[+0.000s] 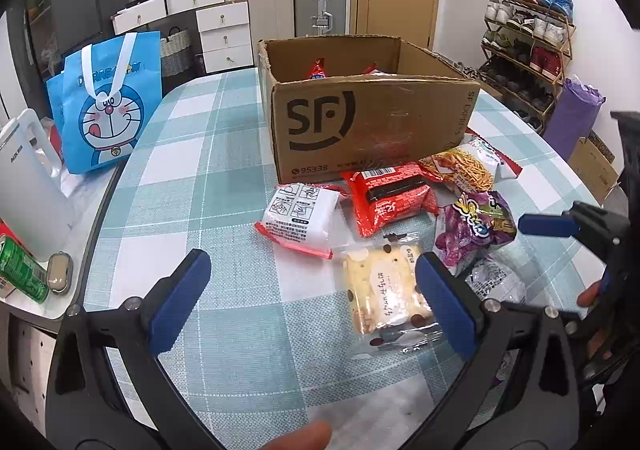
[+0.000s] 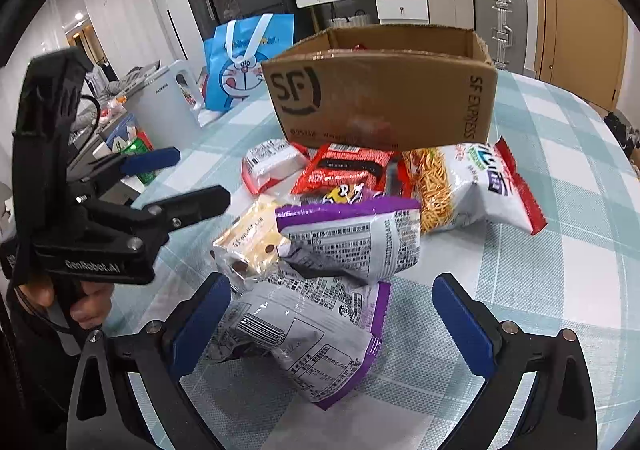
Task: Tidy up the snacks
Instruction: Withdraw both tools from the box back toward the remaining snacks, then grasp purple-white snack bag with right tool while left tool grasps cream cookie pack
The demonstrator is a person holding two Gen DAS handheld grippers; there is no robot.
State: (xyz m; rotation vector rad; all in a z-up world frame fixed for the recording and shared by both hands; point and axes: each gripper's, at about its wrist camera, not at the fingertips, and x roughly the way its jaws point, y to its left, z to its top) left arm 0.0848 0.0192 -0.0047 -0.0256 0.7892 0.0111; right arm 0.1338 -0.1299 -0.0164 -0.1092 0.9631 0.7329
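While the left tool (image 1: 312, 298) stood spread and empty, a biscuit packet (image 1: 386, 290) lay on the worktop (image 1: 200, 186) at its three o'clock. Right view: the right tool (image 2: 332, 324) gaped around a purple-edged packet (image 2: 304, 338), ungripped; closing seemed next, then the SF carton (image 2: 384, 98) at twelve o'clock.

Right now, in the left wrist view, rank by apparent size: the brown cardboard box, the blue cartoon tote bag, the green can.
1. Brown cardboard box
2. Blue cartoon tote bag
3. Green can, partly cut off at the frame edge
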